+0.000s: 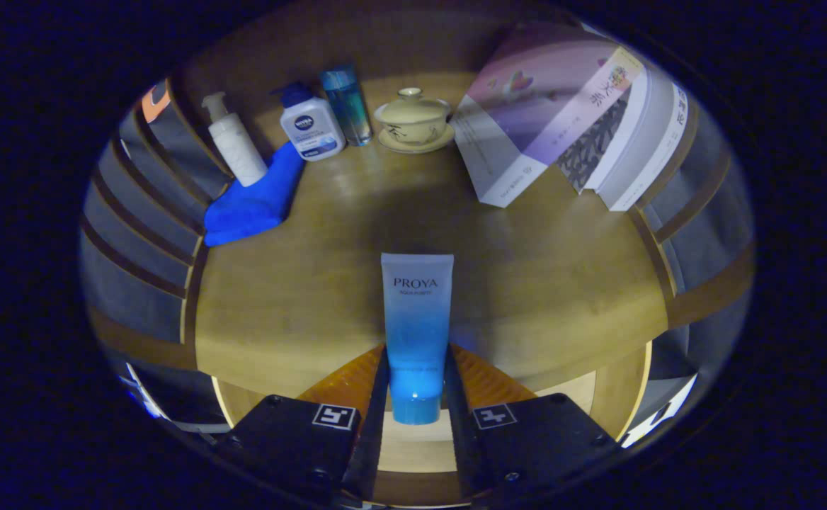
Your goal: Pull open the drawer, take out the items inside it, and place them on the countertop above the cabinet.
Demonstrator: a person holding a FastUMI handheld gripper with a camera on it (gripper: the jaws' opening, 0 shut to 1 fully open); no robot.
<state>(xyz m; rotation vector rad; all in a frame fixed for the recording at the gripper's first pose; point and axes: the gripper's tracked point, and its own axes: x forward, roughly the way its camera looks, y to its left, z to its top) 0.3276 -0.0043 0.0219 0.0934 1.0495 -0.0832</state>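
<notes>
Gripper (417, 397) fingers clamped on both sides of blue-to-white gradient plastic tube (417, 333), cap end toward camera, held over round wooden countertop (562, 297). Beyond: folded blue cloth (254, 202), white pump bottle (233, 142), white-blue bottle (309, 126), lidded ceramic cup (413, 119), books (569, 120).

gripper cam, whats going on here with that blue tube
A hand-held gripper is clamped on a blue tube, both fingers pressing its lower end near the cap, holding it over the wooden countertop. Beyond it, at the back of the countertop, stand a white pump bottle, a white-and-blue bottle on a folded blue cloth, a teal bottle, a lidded teacup and some books.
</notes>
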